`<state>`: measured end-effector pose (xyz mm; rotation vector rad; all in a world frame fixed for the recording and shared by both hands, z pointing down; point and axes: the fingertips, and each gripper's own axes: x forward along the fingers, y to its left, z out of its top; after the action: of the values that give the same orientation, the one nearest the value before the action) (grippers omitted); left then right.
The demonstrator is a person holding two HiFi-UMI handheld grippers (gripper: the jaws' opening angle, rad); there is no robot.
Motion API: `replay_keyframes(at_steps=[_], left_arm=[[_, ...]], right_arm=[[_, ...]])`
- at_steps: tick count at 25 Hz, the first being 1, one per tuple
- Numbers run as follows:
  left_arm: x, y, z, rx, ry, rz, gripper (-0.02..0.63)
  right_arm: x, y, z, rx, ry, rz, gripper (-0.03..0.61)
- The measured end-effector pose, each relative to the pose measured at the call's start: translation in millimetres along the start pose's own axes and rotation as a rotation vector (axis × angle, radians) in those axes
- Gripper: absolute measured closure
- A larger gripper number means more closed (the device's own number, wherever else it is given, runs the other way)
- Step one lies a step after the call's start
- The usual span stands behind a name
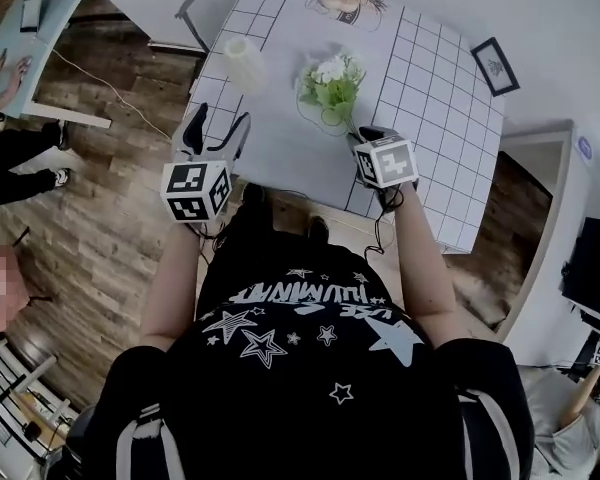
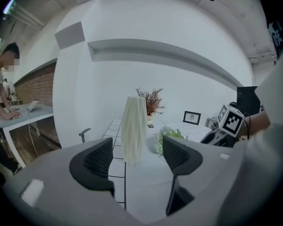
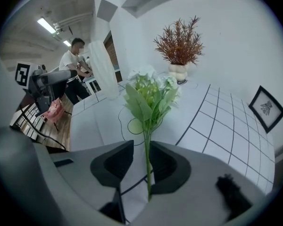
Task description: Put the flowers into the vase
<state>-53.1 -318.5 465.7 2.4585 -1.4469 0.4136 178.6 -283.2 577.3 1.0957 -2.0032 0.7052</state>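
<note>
The right hand-held gripper (image 1: 370,138) points steeply down at the table (image 1: 280,153). Its jaws stand apart with the thin green stem (image 3: 147,166) of the flowers (image 3: 151,93) running up between them. The stem lies close against the right-hand jaw, and a clear gap separates it from the left-hand one, so nothing is clamped. The white blooms and pale green leaves sit just ahead of the jaw tips, and in the head view the flowers (image 1: 332,80) lie on the table directly beyond this gripper. Further ahead stands a potted dried plant (image 3: 179,41), and off to the gripper's right lies a small picture frame (image 3: 266,108).

The left hand-held gripper (image 1: 218,126) points out at a shallower angle over the near edge of the table. Its jaws are wide apart and nothing is between the pads. Straight ahead of it, seen through the gap, the tall ribbed white vase (image 2: 133,126) stands upright on the table, clear of the jaws and not touched by them. The flowers (image 2: 167,138) show just to the right of the vase from this side, and the right gripper's marker cube (image 2: 231,119) shows further right again.

The vase holds no flowers — in the head view the vase (image 1: 246,65) stands apart from them, ahead of the left gripper.
</note>
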Motion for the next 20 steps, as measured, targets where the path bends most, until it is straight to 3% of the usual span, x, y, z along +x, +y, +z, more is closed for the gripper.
replay_keyframes(at_steps=[5, 10, 15, 20], left_arm=[[33, 7, -19, 0.019, 0.076, -0.081, 0.278], [48, 12, -9, 0.043, 0.003, -0.167, 0.268], [66, 18, -16, 0.064, 0.051, -0.247, 0.262], [75, 13, -14, 0.142, 0.053, -0.311, 0.262]], right_arm=[[14, -9, 3, 0.011, 0.07, -0.103, 0.466], [25, -11, 2, 0.051, 0.119, -0.145, 0.468], [31, -15, -1, 0.057, 0.186, -0.209, 0.495], [33, -12, -2, 0.09, 0.216, -0.213, 0.526]])
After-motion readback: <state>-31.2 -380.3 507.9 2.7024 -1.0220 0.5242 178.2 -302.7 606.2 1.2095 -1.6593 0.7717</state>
